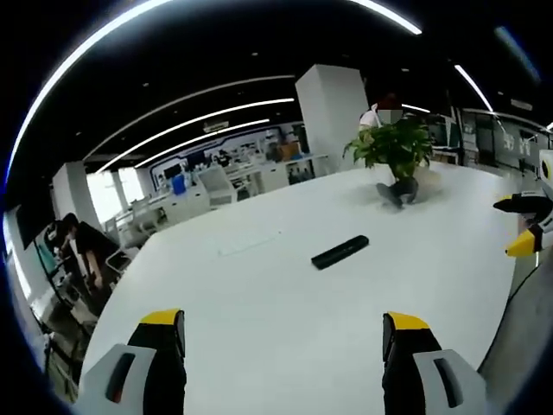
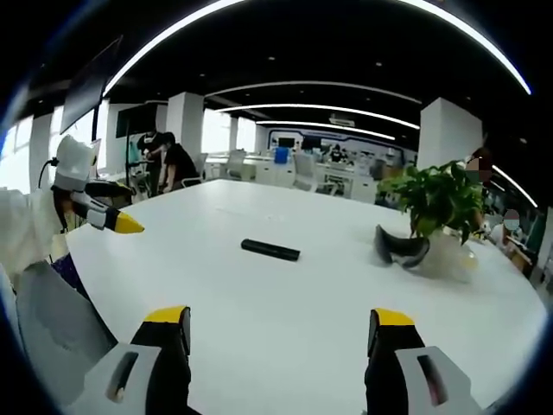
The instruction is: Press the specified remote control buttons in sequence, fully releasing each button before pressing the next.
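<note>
A slim black remote control [image 1: 340,252] lies flat on the big white table [image 1: 259,346], out past my left gripper [image 1: 282,333], whose yellow-tipped jaws stand wide apart with nothing between them. In the right gripper view the same remote [image 2: 270,250] lies ahead on the table [image 2: 285,372], well beyond my right gripper [image 2: 281,324], which is open and empty too. Neither gripper touches the remote. The right gripper [image 1: 523,233] pokes in at the right edge of the left gripper view. The left gripper [image 2: 108,212] comes in from the left of the right gripper view.
A potted green plant [image 1: 393,147] [image 2: 441,203] stands at the table's far side with a dark curved object [image 1: 397,192] [image 2: 400,246] at its foot. People [image 1: 78,251] [image 2: 168,160] and office desks lie beyond the table edge. A white pillar [image 1: 333,112] rises behind.
</note>
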